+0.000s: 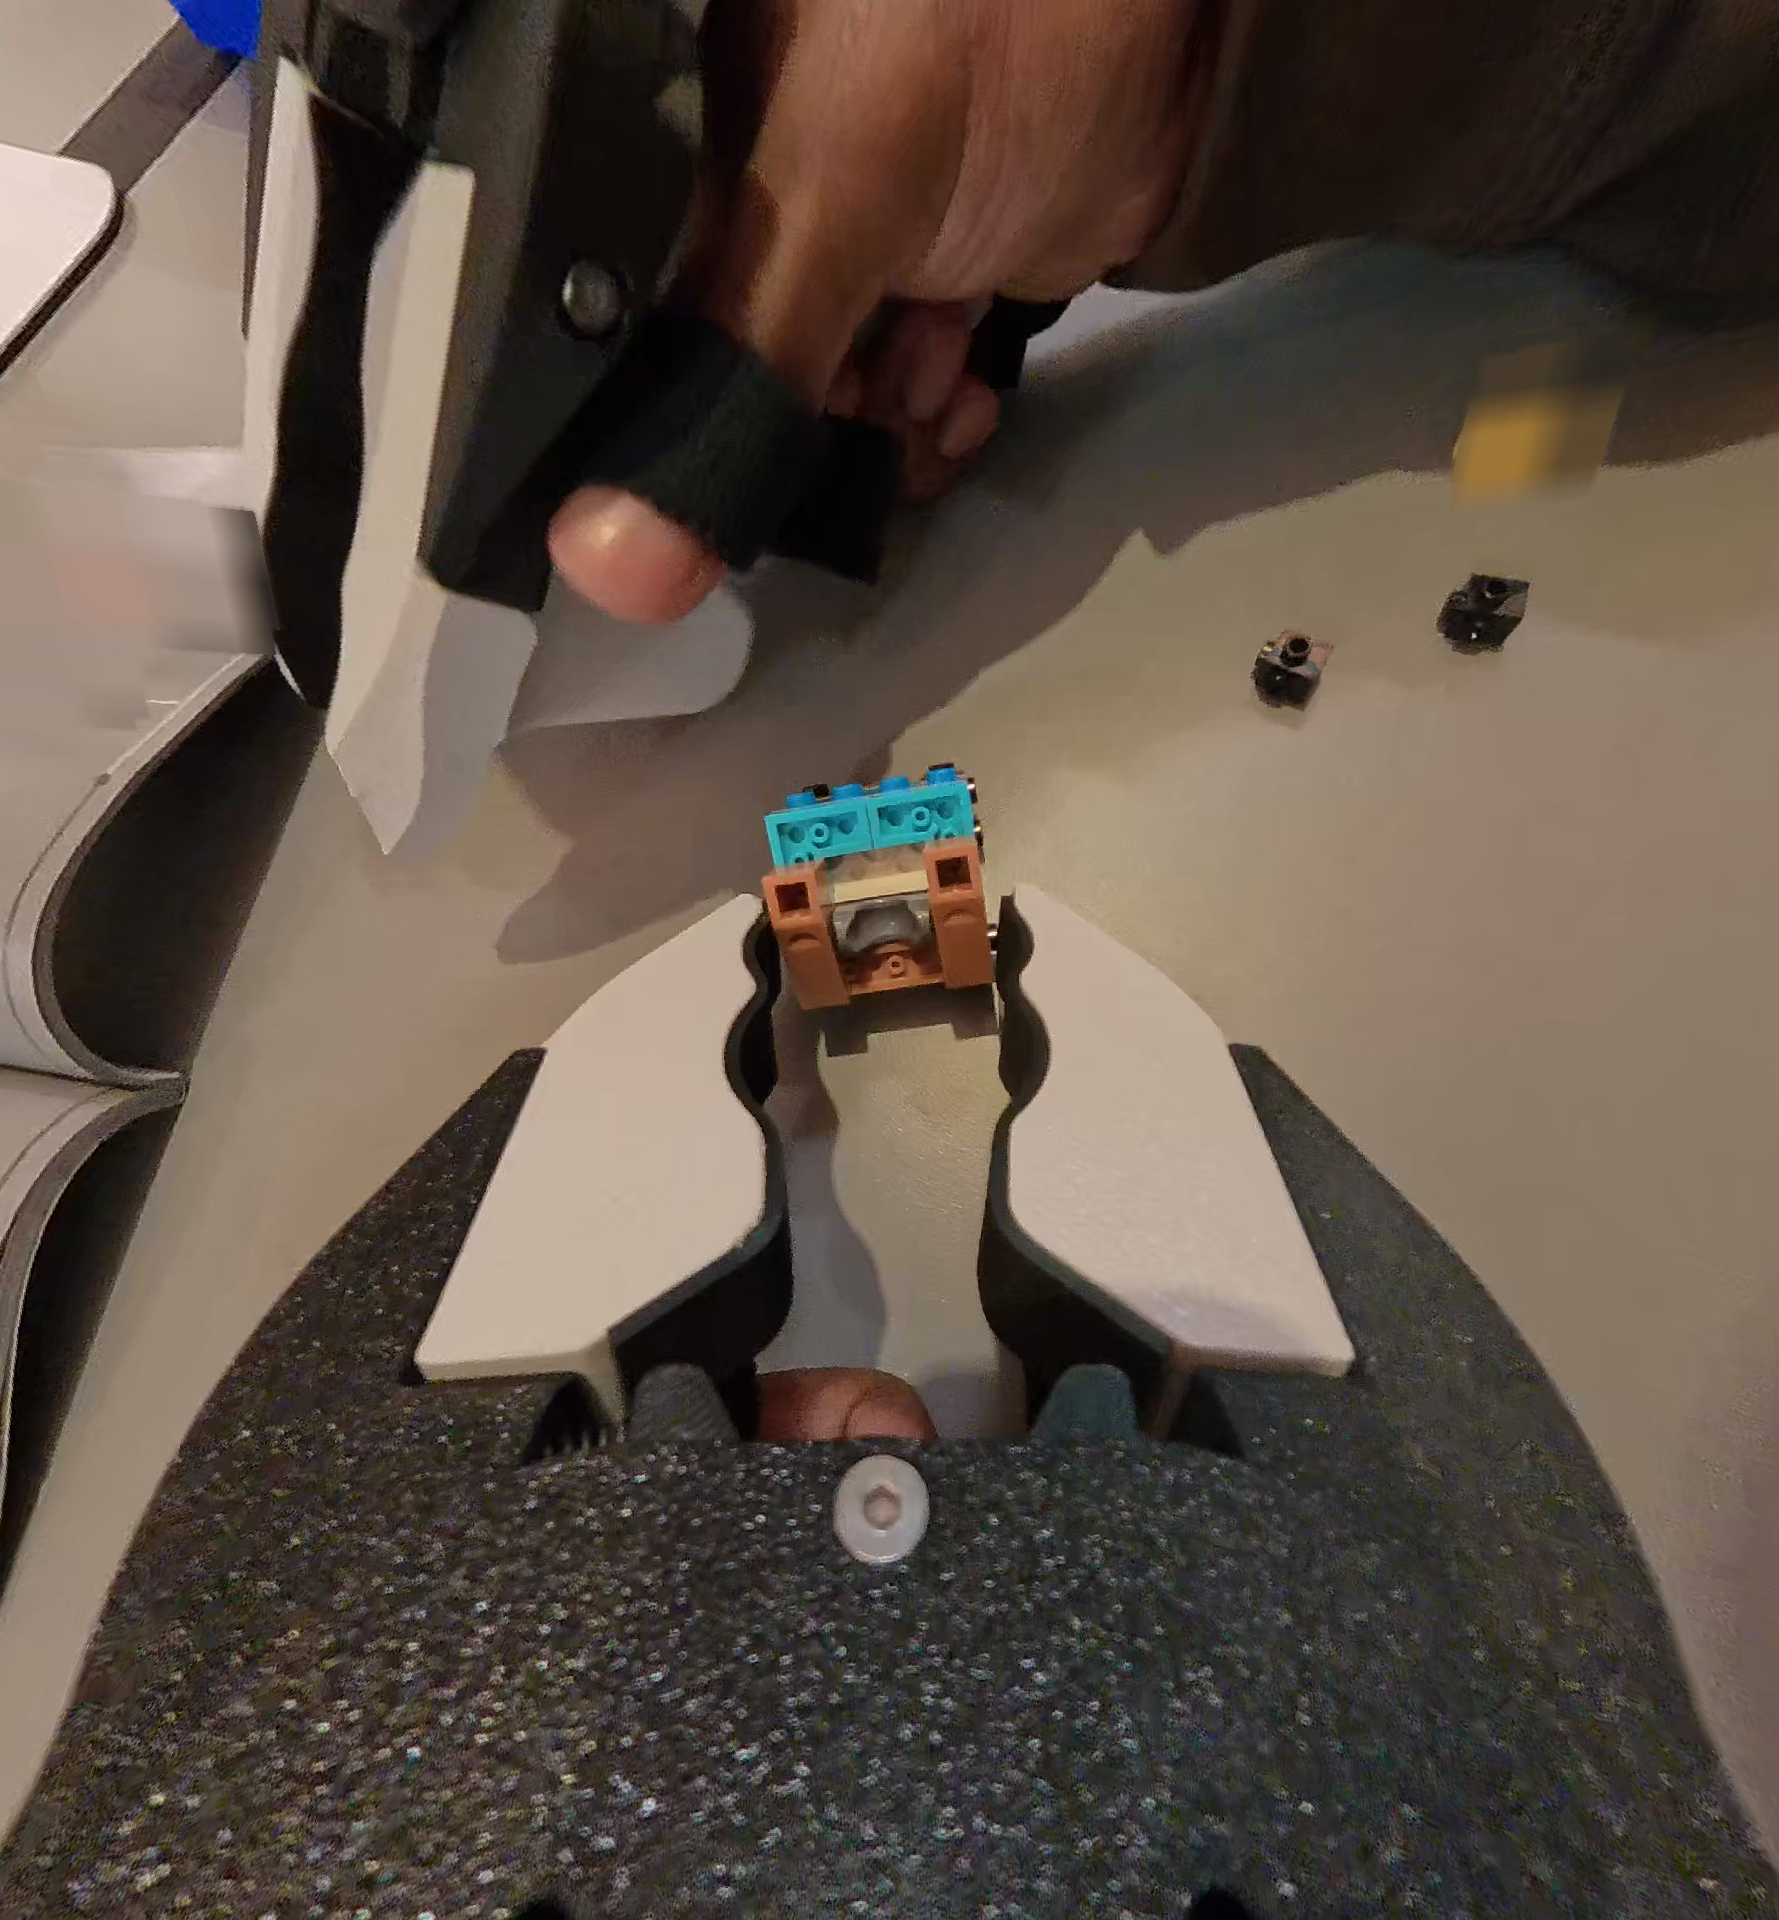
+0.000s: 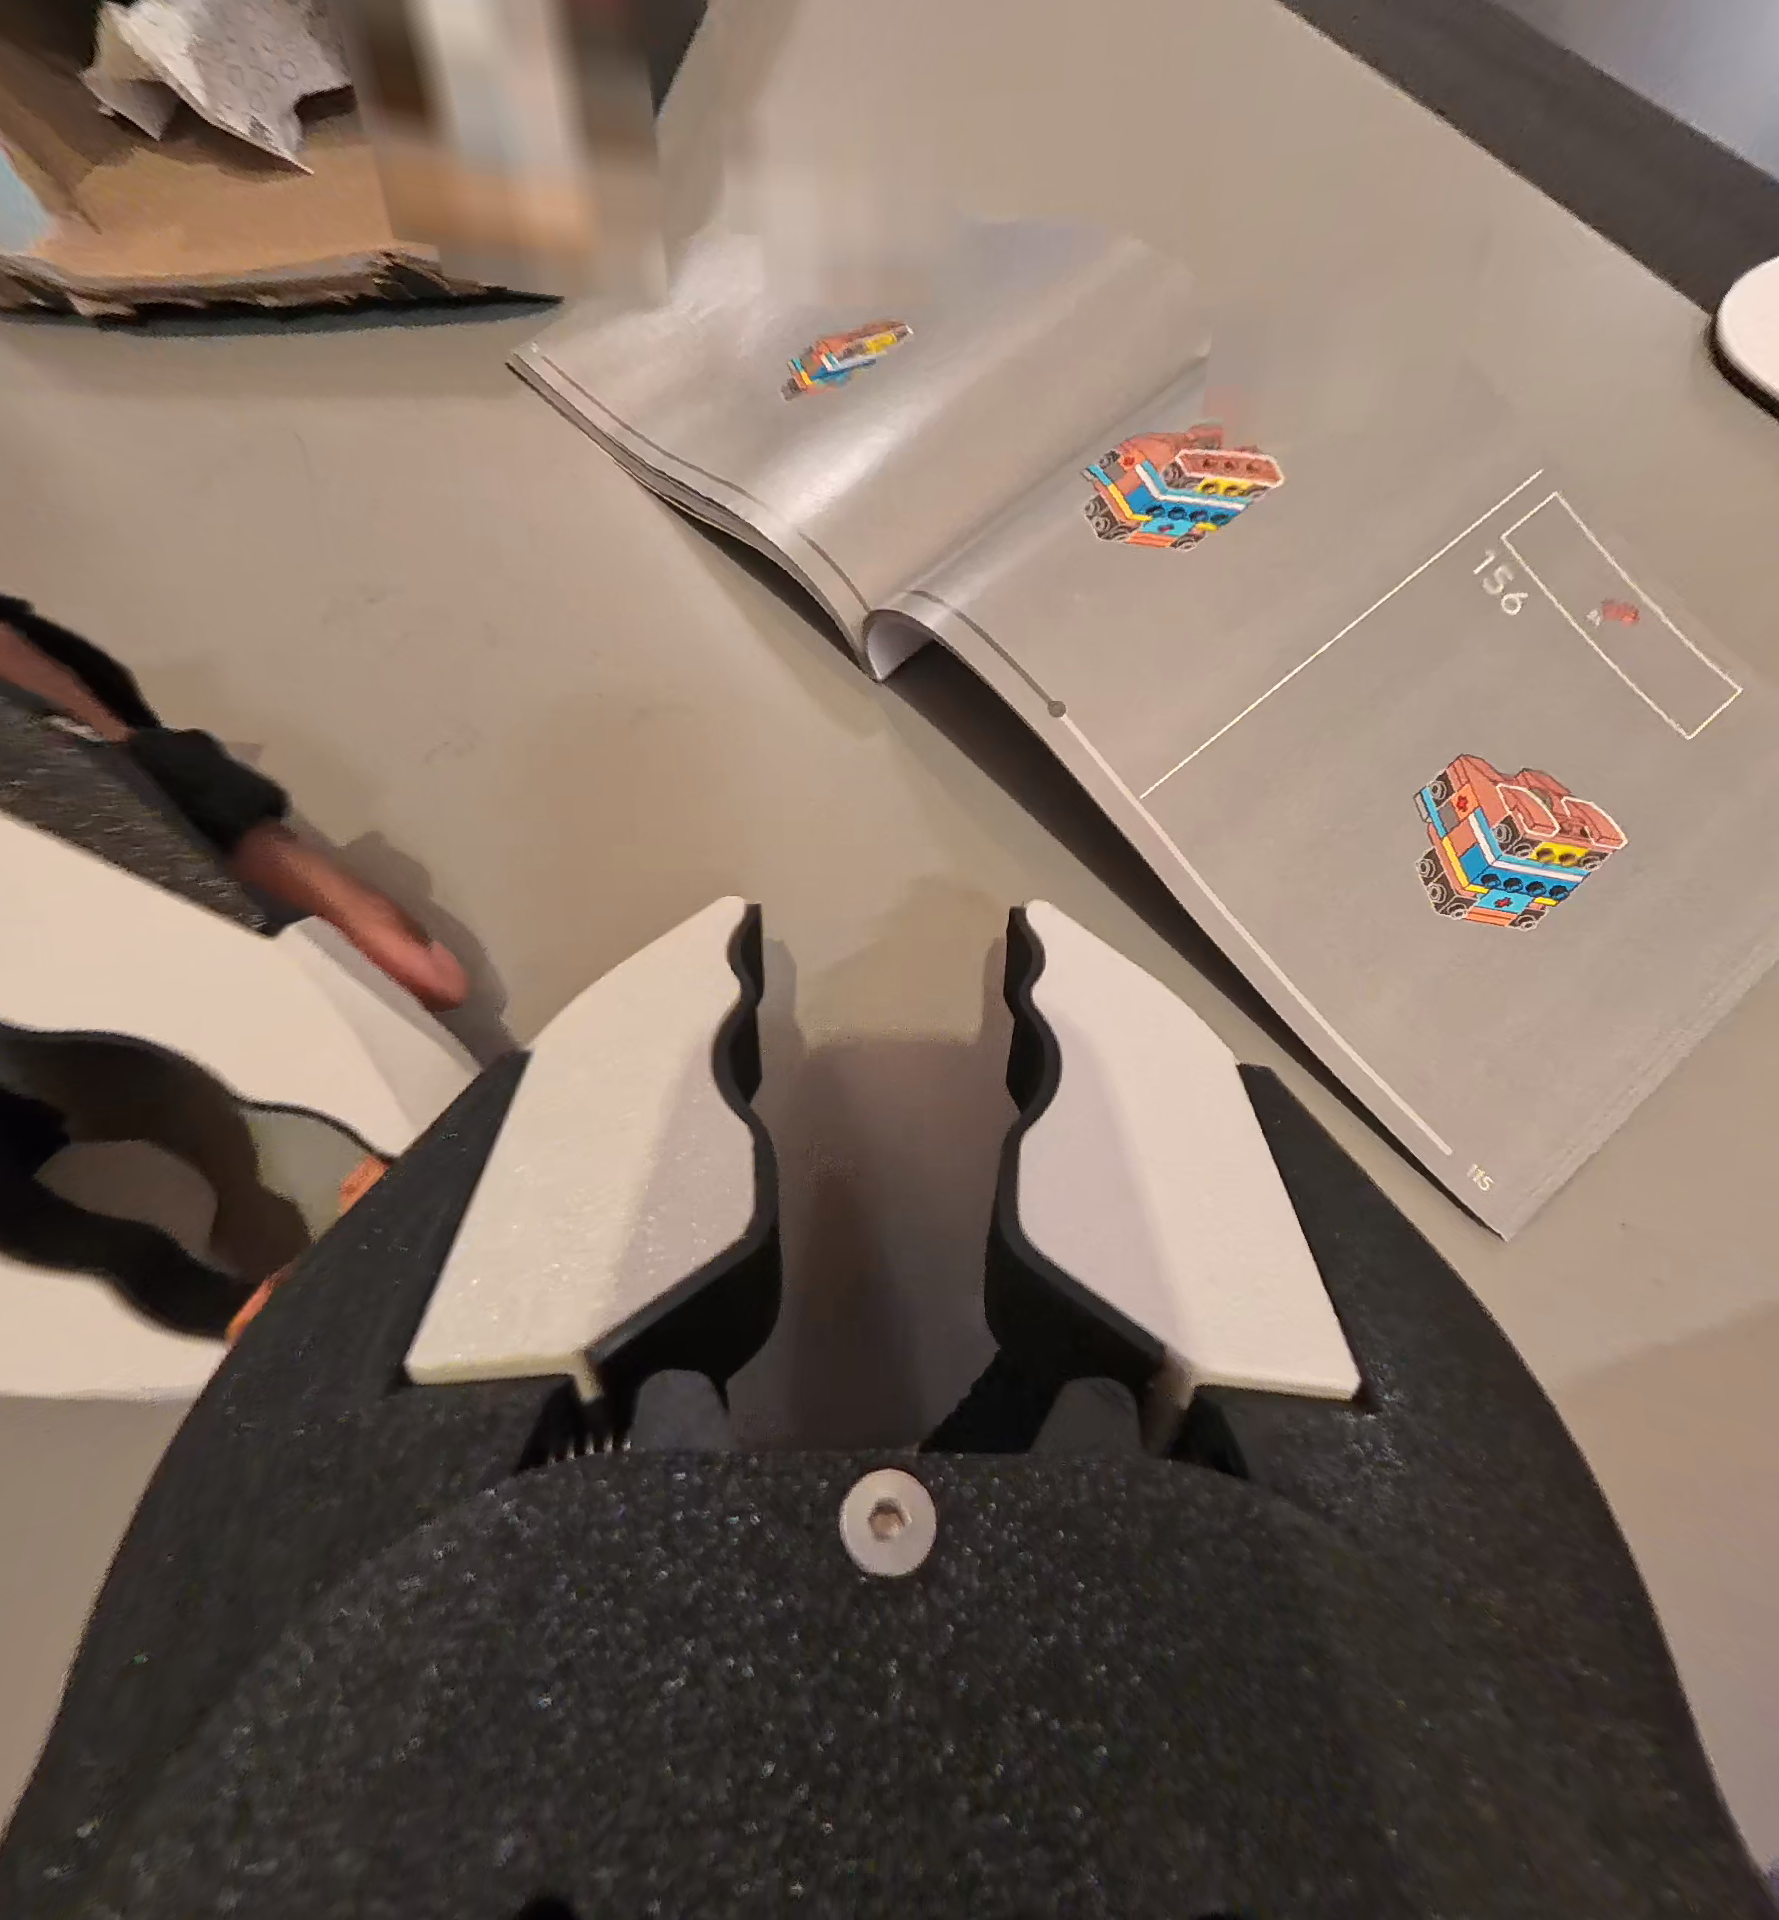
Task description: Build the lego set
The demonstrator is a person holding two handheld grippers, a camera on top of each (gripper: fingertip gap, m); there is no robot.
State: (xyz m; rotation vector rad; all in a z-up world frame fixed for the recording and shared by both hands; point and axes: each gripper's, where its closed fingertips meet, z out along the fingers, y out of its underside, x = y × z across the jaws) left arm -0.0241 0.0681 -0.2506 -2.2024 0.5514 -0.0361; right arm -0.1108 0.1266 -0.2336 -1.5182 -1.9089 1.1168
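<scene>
Two wrist cameras, each low over the grey table [image 2: 573, 644] and looking out along its own fingers.

My left wrist view sits close above the tabletop, facing a small brick assembly [image 1: 880, 899] at its fingertips, with the right gripper [image 1: 417, 582] looming near at upper left. My right wrist view looks down and forward towards the open instruction booklet [image 2: 1280, 665]. Both views share the table, the booklet's edge [image 1: 43, 935] and the opposite gripper [image 2: 116, 1101].

The lego assembly [image 1: 880, 904] sits between the left gripper [image 1: 883, 940] jaws, two small pieces [image 1: 1292, 665] lying right beyond it
</scene>
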